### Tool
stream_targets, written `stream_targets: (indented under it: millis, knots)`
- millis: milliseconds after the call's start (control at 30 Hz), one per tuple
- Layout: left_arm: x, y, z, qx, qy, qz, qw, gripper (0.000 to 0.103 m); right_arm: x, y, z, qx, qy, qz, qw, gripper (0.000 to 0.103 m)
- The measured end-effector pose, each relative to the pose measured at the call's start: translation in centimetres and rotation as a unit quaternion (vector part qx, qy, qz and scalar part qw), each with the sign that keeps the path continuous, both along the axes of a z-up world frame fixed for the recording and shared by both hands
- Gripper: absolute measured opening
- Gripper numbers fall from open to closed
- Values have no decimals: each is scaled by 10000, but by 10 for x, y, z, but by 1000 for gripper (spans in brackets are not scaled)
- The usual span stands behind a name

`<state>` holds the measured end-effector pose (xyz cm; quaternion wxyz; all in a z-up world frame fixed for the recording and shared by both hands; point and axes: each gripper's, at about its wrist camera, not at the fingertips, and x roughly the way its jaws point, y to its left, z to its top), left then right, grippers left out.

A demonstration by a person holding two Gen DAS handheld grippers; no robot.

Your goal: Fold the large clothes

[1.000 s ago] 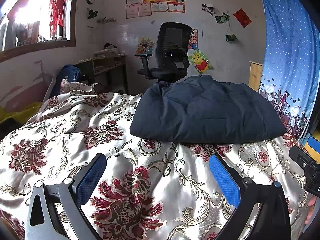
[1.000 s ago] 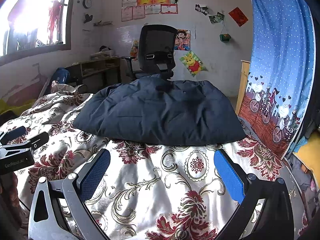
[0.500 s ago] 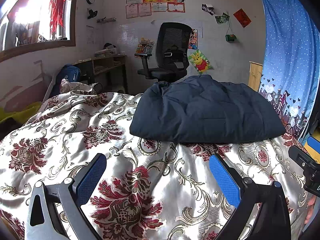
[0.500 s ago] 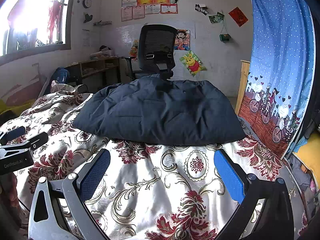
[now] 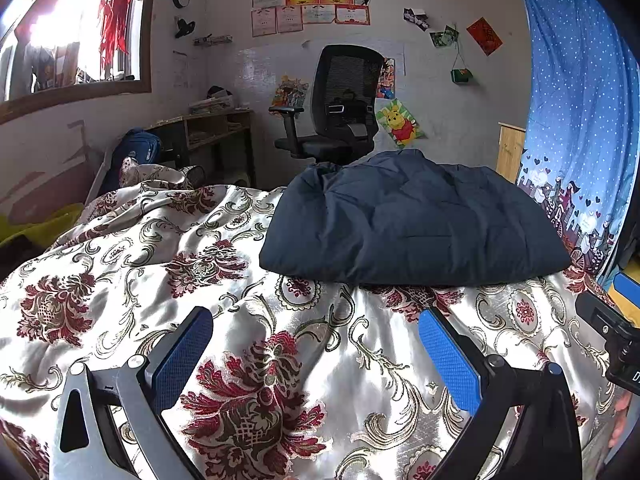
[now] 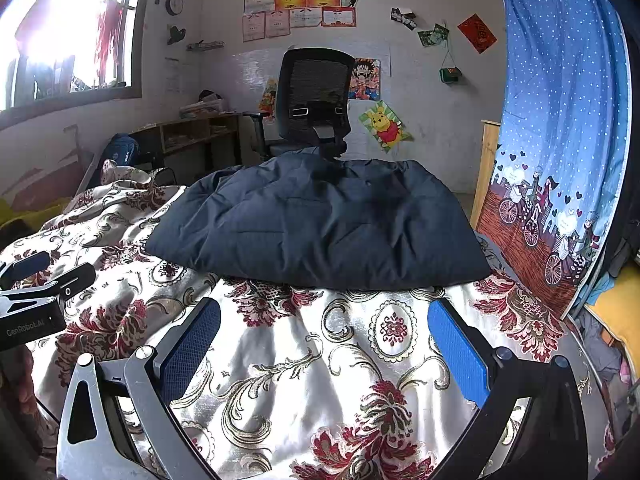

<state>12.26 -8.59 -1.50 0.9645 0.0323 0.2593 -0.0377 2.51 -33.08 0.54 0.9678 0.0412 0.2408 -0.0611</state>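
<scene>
A dark navy padded jacket [image 5: 408,224] lies folded in a compact bundle on the floral bed cover [image 5: 168,264]; it also shows in the right wrist view [image 6: 320,224]. My left gripper [image 5: 316,344] is open and empty, held above the cover short of the jacket's near edge. My right gripper [image 6: 324,340] is open and empty, also short of the near edge. The right gripper's body [image 5: 612,332] shows at the right edge of the left view. The left gripper's body [image 6: 36,300] shows at the left edge of the right view.
A black office chair [image 5: 340,108] stands behind the bed by the wall. A wooden desk [image 5: 208,132] is at the back left. A blue patterned curtain [image 6: 560,160] hangs along the bed's right side. Crumpled cover [image 5: 152,176] bunches at the far left.
</scene>
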Motion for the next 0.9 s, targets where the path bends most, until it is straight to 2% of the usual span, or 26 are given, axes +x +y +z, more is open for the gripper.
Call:
stream_targets:
  millis: [900]
  knots:
    - [0, -1, 0, 9, 3, 3, 10000, 103, -1, -1, -1, -4, 1, 5, 10000, 102]
